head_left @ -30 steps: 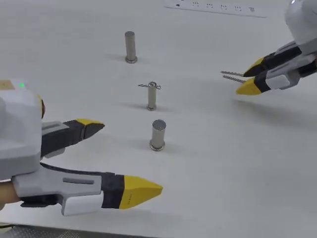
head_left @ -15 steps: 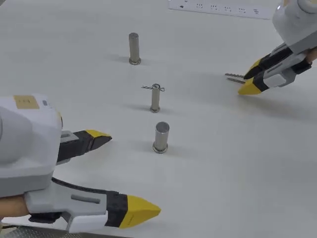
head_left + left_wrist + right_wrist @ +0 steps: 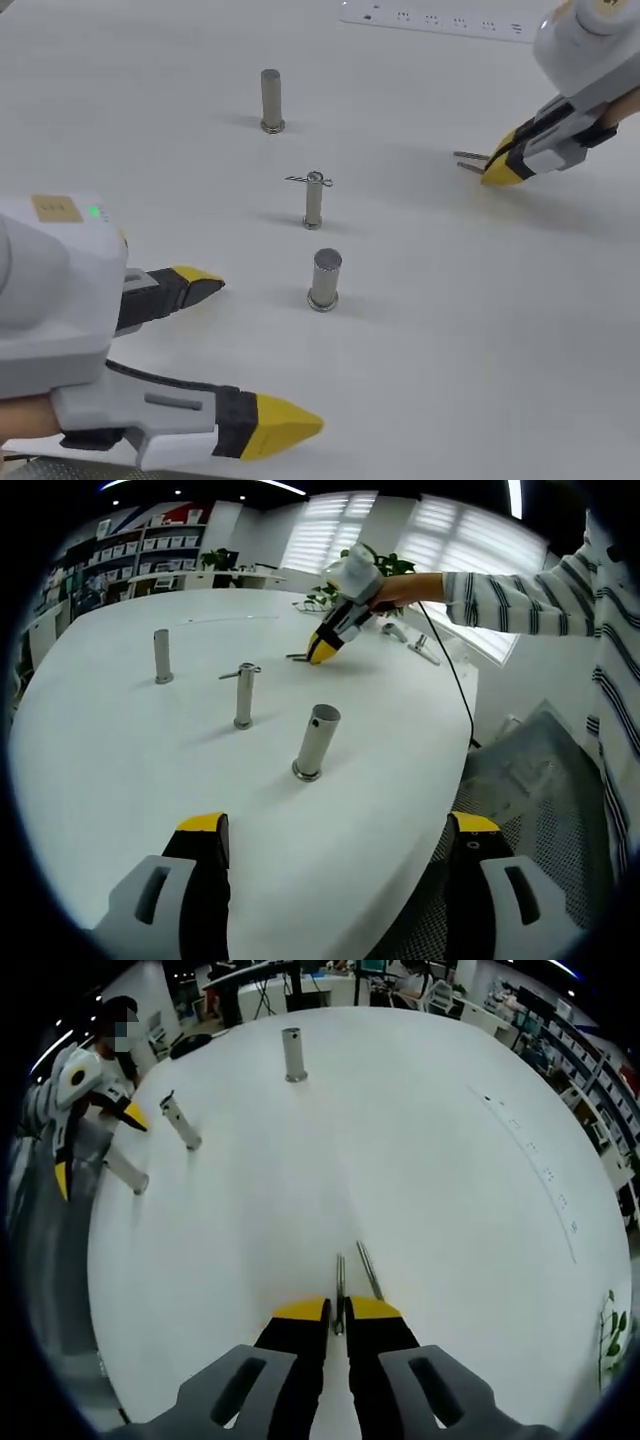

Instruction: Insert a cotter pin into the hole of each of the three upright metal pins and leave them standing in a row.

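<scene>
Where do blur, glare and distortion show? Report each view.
Head view: even light, faint soft shadow beside the far metal pin. Left gripper view: fisheye bows the table edge, windows glare white. Right gripper view: same bowing, leftmost metal pin smeared.

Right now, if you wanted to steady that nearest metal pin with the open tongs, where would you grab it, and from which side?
Probably across the middle of the round shaft of the nearest pin, coming in level from the side where the left tongs already wait, open. It stands upright on a small flared foot, so a sideways pinch suits it and leaves the top end free.
</scene>
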Demonstrator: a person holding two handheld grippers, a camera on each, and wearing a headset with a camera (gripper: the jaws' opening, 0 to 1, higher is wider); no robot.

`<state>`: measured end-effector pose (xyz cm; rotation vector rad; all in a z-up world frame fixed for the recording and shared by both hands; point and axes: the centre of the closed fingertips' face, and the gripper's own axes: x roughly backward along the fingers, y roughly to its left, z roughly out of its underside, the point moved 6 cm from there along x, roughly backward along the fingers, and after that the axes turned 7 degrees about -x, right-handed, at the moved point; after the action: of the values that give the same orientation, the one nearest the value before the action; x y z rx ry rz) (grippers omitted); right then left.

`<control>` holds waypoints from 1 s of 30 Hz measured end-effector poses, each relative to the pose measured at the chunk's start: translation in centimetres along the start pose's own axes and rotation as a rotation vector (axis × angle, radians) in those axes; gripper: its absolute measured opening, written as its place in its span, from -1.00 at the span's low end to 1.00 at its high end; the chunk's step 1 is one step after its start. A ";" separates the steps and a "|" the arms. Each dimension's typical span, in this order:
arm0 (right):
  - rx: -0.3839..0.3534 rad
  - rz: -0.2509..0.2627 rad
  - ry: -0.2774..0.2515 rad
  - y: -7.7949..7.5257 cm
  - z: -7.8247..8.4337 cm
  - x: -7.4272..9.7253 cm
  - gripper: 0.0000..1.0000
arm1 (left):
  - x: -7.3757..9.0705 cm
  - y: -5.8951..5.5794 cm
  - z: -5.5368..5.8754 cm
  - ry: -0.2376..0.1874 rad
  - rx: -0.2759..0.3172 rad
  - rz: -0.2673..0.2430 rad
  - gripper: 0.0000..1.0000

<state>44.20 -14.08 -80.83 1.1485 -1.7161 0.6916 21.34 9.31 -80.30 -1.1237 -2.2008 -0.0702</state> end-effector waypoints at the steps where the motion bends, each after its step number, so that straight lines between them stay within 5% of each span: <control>1: -0.005 0.005 0.002 -0.1 0.0 0.0 -0.84 | 0.0 0.0 0.0 -0.001 -0.001 -0.001 0.78; 4: 0.002 0.021 0.011 0.0 -0.1 -0.1 -0.89 | 0.1 0.0 0.0 -0.006 -0.002 -0.007 0.78; 7: 0.086 0.058 0.031 0.2 -0.2 -0.1 -0.90 | 0.1 0.0 0.0 0.001 0.003 -0.009 0.76; 10: 0.015 0.073 0.034 0.2 -0.2 0.0 -0.92 | 0.1 0.0 0.3 0.016 0.003 -0.012 0.75; 16: 0.014 0.094 0.037 0.6 -0.2 0.1 -0.94 | 0.5 -0.3 -0.1 0.000 -0.005 -0.013 0.73; 30: 0.003 0.124 -0.062 2.5 -1.0 2.4 -0.96 | 1.5 0.3 -0.6 -0.012 -0.061 -0.084 0.78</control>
<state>41.94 -13.20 -78.09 1.0823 -1.8519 0.7413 21.29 10.39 -79.02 -1.0662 -2.2702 -0.1683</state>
